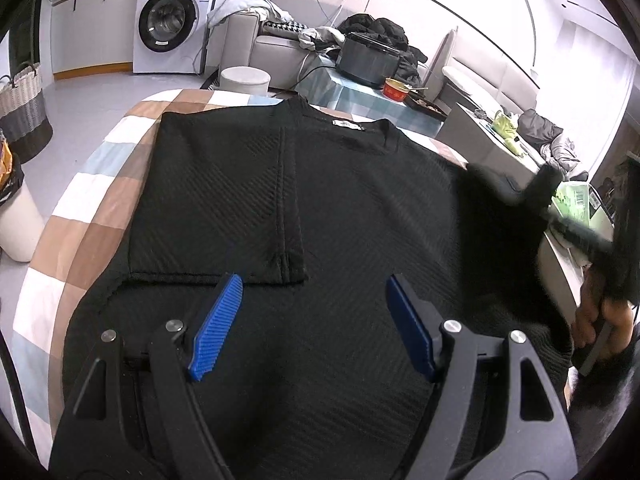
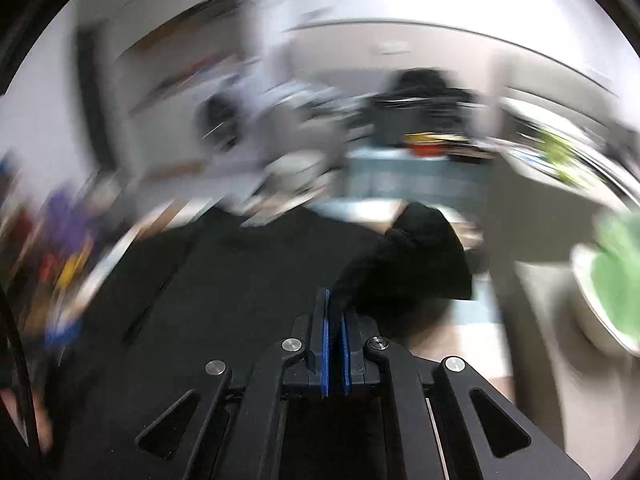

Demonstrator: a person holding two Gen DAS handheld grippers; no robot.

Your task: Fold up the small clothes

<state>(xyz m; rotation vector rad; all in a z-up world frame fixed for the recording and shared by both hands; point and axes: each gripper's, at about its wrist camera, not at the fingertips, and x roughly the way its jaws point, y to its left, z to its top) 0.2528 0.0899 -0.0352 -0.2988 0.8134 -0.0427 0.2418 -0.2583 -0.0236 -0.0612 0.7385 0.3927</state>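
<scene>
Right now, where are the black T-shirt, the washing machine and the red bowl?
black T-shirt [image 1: 360, 200]: left wrist view, middle of its chest.
washing machine [image 1: 170, 20]: left wrist view, its round door.
red bowl [image 1: 395, 90]: left wrist view, its side.

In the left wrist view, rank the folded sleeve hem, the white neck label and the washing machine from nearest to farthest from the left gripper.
From the left gripper:
1. Folded sleeve hem, just ahead of the left pad.
2. White neck label, at the collar, across the black shirt.
3. Washing machine, far back left against the wall.

Left wrist view sharp, evenly bright, soft indoor light; fisheye bending, dark vignette at corners. Right wrist view heavily motion-blurred, only gripper [image 2: 335, 312] crisp.
</scene>
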